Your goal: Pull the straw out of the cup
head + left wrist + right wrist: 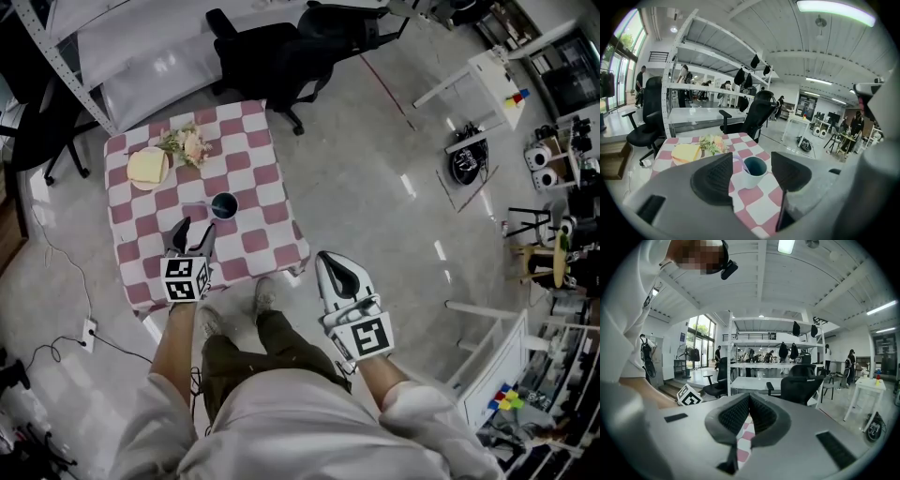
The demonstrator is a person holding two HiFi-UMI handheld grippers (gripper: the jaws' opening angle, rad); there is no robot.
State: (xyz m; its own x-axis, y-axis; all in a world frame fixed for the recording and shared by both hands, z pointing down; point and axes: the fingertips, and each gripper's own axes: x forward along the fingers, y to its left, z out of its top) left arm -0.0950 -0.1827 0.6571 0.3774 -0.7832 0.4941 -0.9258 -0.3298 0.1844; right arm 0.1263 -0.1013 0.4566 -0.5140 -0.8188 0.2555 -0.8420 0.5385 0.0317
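We see a small surface (pixel 253 169) with a pink and white checked cloth. At its far left corner sits a plate (pixel 148 167) with something flat and yellow on it. Just beside the plate lies a little bunch of flowers (pixel 187 145).

Next comes our left gripper (pixel 197 228). It hangs over the near part of the surface. Its two jaws are spread wide and nothing is between them. Just past its tips the cup (pixel 223 205) stands upright on the cloth. The cup is white outside and dark inside. The gripper does not touch it. The pale straw (pixel 739 162) is in the cup and leans to the left.

Our right gripper (pixel 328 262) is off to the right, over the shiny floor (pixel 375 187). Its jaws are pressed together and hold nothing.
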